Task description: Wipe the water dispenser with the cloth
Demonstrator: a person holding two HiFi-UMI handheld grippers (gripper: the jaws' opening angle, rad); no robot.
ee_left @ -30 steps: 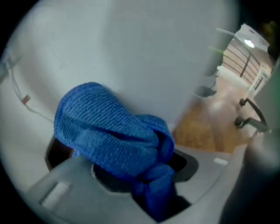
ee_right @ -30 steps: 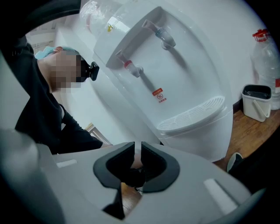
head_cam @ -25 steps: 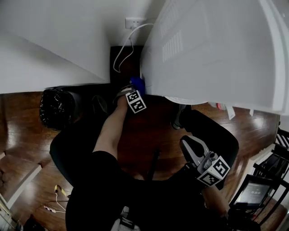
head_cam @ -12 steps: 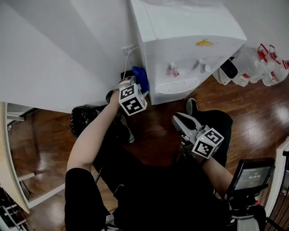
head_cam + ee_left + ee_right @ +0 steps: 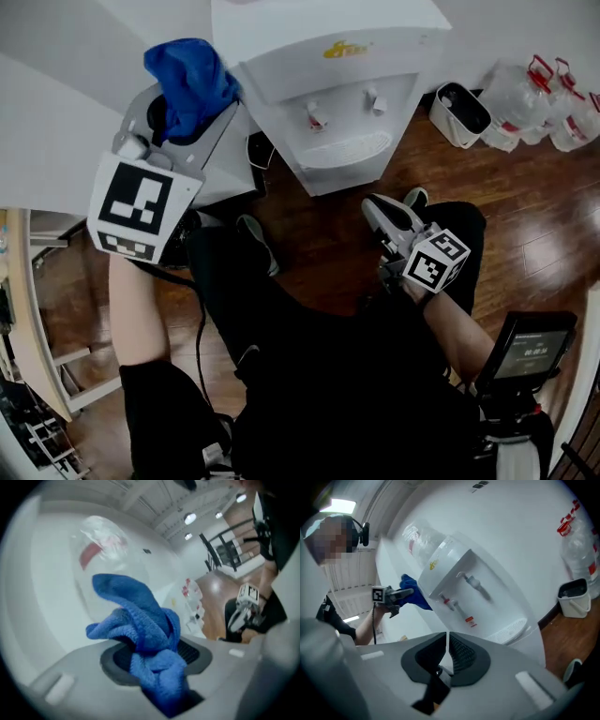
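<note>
The blue cloth point(image 5: 145, 630) is bunching over the jaws of the left gripper point(image 5: 187, 111) and hiding their pads. The top edge is cutting off the water dispenser point(image 5: 328, 56) in the head view. The bottle point(image 5: 105, 548) behind the cloth is looking blurry. The right edge is cutting off the water jugs point(image 5: 553, 101). The words on the screen point(image 5: 530, 352) are too small to read.

White box-shaped plastic water dispenser point(image 5: 319, 84): stands on dark wooden plank floor point(image 5: 525, 225), back to white wall point(image 5: 506, 33). Clear plastic water bottle point(image 5: 423, 542): on top of dispenser. Blue terry cloth point(image 5: 192, 77): between jaws of left gripper point(image 5: 183, 117), at dispenser's upper left side; contact not determinable. Small white plastic bin point(image 5: 459, 114): on floor, just right of dispenser. Cluster of clear plastic jugs point(image 5: 553, 98): beyond bin, further right.
</note>
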